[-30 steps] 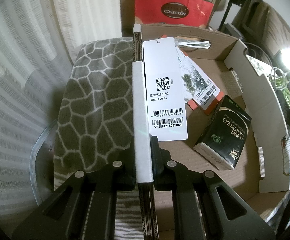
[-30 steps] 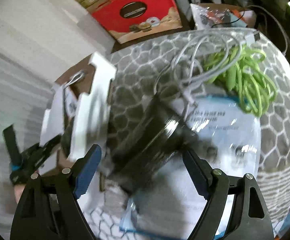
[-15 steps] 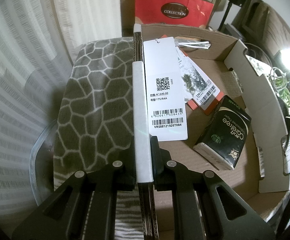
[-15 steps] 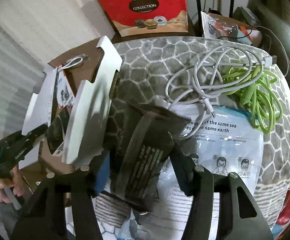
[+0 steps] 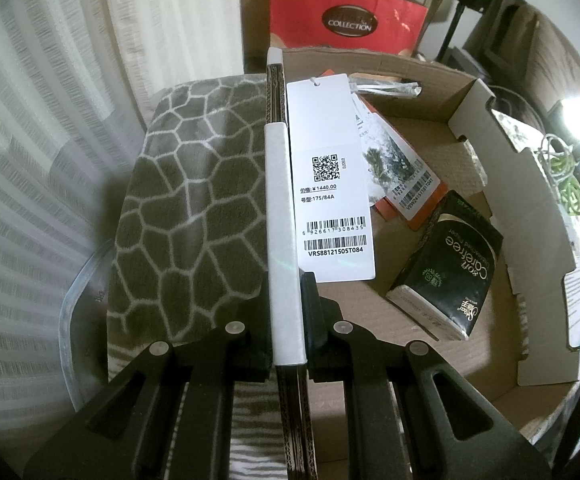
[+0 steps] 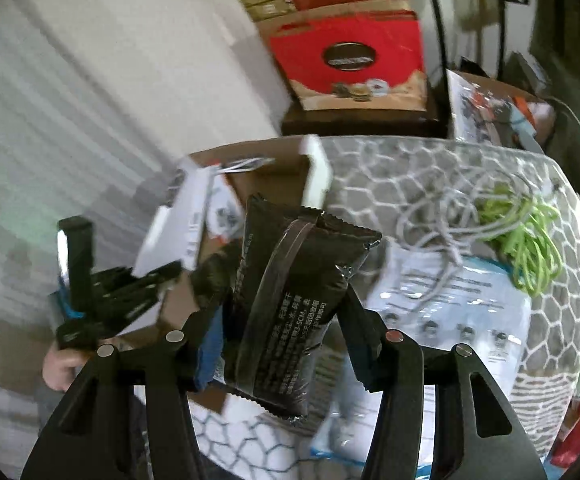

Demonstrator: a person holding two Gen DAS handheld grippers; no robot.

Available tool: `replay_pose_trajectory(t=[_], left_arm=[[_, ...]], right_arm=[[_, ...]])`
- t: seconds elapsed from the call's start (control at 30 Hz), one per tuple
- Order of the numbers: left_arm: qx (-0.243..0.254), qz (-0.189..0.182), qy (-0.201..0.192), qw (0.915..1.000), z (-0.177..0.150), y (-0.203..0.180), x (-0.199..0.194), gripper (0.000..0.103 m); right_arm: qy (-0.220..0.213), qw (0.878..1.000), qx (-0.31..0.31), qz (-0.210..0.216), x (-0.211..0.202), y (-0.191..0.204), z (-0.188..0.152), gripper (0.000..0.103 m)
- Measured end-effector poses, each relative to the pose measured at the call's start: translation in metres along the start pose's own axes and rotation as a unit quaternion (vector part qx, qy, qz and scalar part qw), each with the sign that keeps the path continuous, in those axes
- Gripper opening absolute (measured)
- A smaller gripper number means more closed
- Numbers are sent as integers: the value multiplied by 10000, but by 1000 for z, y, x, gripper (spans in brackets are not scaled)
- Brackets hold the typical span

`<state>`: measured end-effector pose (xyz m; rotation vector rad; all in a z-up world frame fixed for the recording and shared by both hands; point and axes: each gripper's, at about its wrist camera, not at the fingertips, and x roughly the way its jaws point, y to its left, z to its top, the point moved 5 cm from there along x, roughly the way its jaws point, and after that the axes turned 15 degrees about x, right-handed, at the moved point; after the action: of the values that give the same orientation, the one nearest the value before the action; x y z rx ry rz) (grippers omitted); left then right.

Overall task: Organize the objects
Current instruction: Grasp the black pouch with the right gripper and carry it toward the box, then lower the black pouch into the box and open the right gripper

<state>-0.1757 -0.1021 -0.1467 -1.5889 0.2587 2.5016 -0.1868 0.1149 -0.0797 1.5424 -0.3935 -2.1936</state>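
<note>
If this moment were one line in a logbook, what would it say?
left gripper: shut on box wall | right gripper: shut on black packet, raised | box: holds tags, tissue pack

Both grippers, left gripper (image 5: 287, 308) and right gripper (image 6: 281, 340), are black plastic with round silver screws (the right one has blue pads (image 6: 207, 354)).

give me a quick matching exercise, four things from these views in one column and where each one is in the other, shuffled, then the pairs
1. black packet
2. tissue pack
3. green cable
4. cardboard box wall

A. lying inside the box
B. clamped in the left gripper
C. held in the right gripper
D. on the patterned blanket

Pairs: 1-C, 2-A, 3-D, 4-B
</note>
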Motion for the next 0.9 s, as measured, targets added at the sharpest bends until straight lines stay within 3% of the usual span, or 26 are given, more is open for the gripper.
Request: replay_pose_trajectory(t=[0.2, 0.43, 0.9], left_arm=[[17, 25, 14, 10000, 1, -2, 1, 11], [14, 24, 12, 10000, 1, -3, 1, 11], [-4, -4, 2, 10000, 2, -3, 0, 11]], right_arm=[[121, 9992, -374, -4, 16, 35, -2, 54], [75, 9971, -658, -380, 49, 59, 29, 54], [67, 9896, -782, -1201, 110, 53, 66, 55]])
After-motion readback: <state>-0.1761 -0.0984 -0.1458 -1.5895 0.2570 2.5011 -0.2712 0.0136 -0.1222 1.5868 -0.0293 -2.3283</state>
